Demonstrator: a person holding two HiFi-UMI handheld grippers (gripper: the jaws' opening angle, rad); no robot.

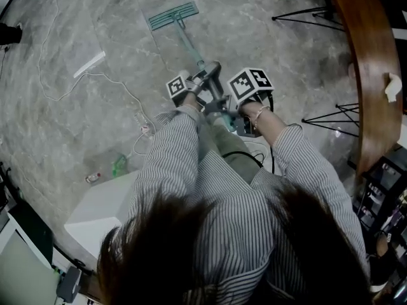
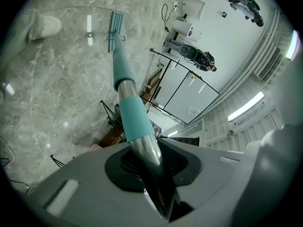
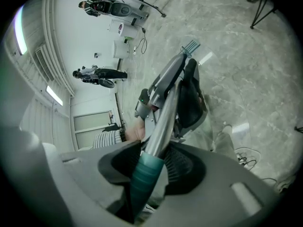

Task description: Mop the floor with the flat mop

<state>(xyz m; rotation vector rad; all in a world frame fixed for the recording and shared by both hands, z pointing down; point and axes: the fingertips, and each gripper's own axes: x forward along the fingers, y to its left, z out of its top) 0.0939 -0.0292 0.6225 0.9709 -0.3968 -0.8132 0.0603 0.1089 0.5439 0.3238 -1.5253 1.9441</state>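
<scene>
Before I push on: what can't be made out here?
Head view: floor directly below the person, hidden by the striped shirt.
Head view: small white object, too small to identify.
Head view: whether the mop head lies flat, too distant.
Head view: wooden table, cut off by the right edge.

Marble floor (image 1: 267, 37) — mop head (image 1: 173, 15), bottle (image 1: 93, 178)

Soft, even indoor light falls on the floor (image 1: 114, 43), leaving only faint shadows. Strip lights (image 2: 246, 105) glow white above it in both gripper views, which bow hard toward black corners. Pale glare patches (image 2: 89, 23) dot the floor. The mop handle (image 2: 144, 148) glints and is blurred nearest the lens.
</scene>
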